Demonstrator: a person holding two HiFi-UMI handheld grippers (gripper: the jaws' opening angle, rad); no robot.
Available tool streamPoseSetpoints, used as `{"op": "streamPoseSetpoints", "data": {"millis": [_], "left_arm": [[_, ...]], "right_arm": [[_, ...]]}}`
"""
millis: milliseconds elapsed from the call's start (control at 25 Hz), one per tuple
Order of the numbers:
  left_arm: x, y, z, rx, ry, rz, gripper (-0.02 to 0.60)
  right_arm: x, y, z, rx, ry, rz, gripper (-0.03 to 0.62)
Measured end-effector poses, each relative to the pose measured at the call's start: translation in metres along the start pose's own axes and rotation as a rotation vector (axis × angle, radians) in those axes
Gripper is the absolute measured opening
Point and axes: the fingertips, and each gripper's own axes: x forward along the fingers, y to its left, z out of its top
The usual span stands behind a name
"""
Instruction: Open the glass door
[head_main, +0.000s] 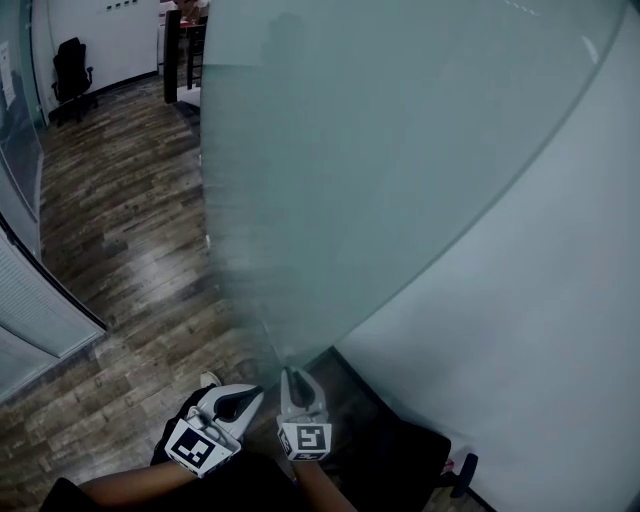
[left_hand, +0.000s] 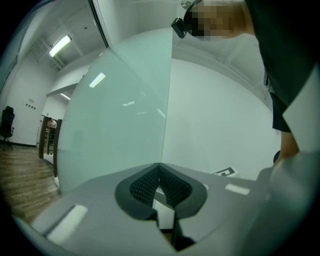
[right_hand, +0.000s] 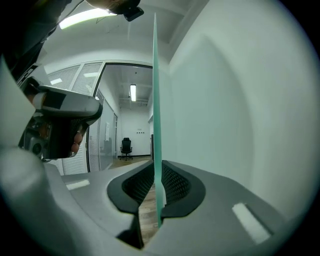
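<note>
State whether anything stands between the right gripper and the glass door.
Nothing visible does. The glass door's edge already stands between the right gripper's jaws, which are closed on it. The left gripper is shut with nothing between its jaws.

Ahead of us at twelve o'clock stands the glass door (head_main: 380, 150), with the wall (head_main: 540, 330) behind it toward three. The door's near edge sits between the jaws of the right gripper (head_main: 291, 376) at six, and the left gripper (head_main: 252, 395) is just beside it toward seven. The chair (head_main: 70, 75) stands far off at eleven, across the floor (head_main: 120, 250).
</note>
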Motion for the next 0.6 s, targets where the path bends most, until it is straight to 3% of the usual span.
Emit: {"op": "streamPoseSetpoints", "data": {"millis": [320, 600], "left_arm": [[0.035, -0.023, -0.018, -0.02, 0.021, -0.115, 0.0], [0.088, -0.026, -0.016, -0.017, -0.017, -0.108, 0.0]], "right_arm": [[-0.005, -0.037, 0.005, 0.039, -0.006, -0.032, 0.055], [-0.01, -0.073, 0.006, -0.007, -0.011, -0.011, 0.053]]}}
